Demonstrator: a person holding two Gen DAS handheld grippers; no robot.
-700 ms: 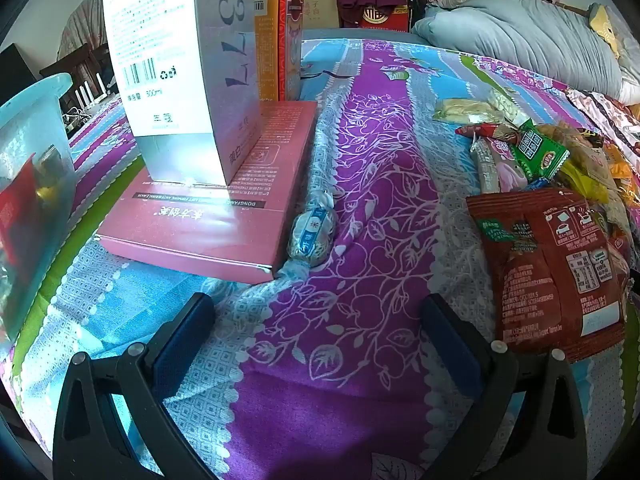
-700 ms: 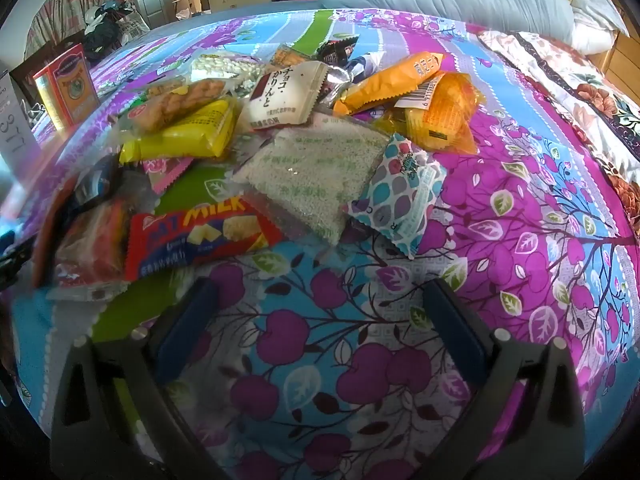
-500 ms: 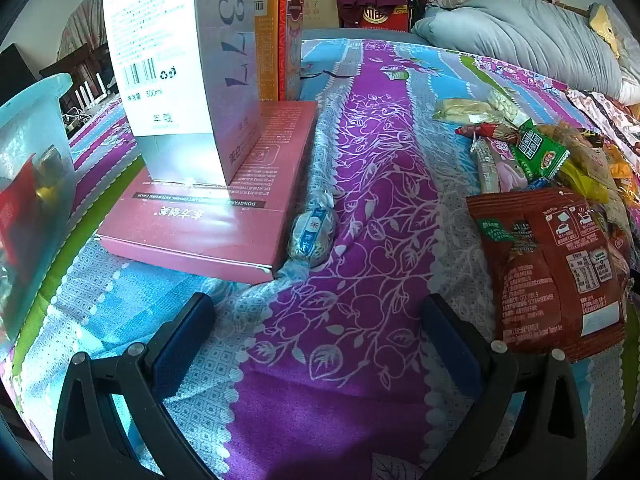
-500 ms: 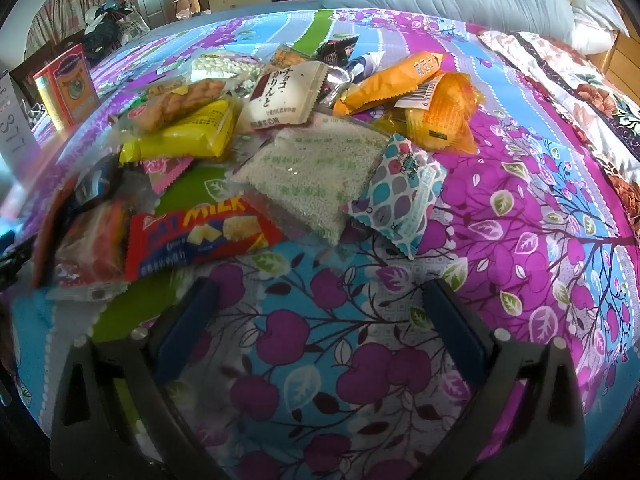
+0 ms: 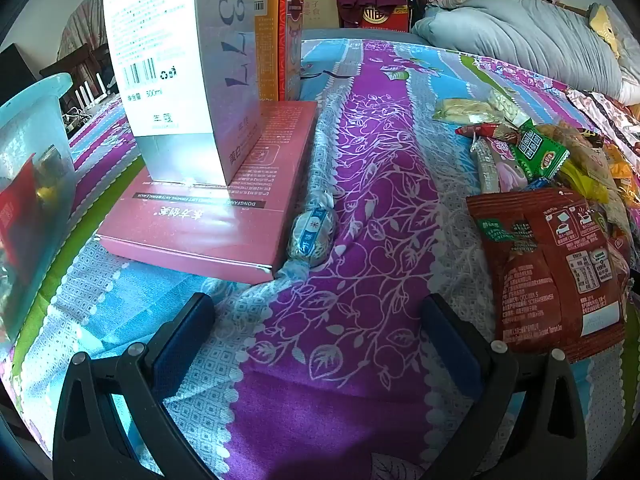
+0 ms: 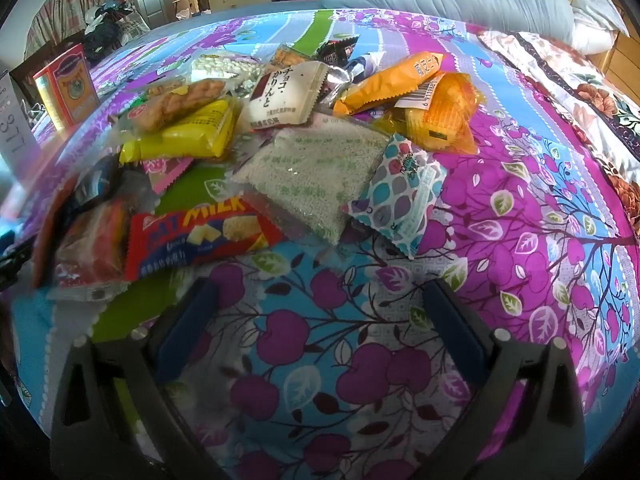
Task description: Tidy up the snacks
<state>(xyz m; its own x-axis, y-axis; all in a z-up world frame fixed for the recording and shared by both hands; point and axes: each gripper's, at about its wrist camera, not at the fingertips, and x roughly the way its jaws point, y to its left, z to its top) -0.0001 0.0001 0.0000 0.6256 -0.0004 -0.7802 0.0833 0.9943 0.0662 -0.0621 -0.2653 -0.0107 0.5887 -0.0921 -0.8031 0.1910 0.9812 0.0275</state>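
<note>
My left gripper (image 5: 316, 324) hangs open over the purple bedspread with nothing between its fingers. Just ahead of it lies a small wrapped candy (image 5: 313, 234) against a flat pink box (image 5: 224, 204). A dark red snack bag (image 5: 548, 264) lies to its right. My right gripper (image 6: 318, 312) is open and empty too, above the blue patch of the spread. Ahead of it is a heap of snacks: a red milk-biscuit pack (image 6: 196, 236), a clear bag of green grains (image 6: 316, 172), a patterned blue pouch (image 6: 400, 192), a yellow pack (image 6: 188, 136) and an orange pack (image 6: 392, 80).
A tall white carton (image 5: 180, 64) stands on the pink box, an orange-red box (image 5: 280, 44) behind it. A translucent blue bin (image 5: 28, 184) holding items sits at the far left. A grey-blue duvet (image 5: 520, 36) lies at the back. More small packets (image 5: 520, 148) lie beyond the red bag.
</note>
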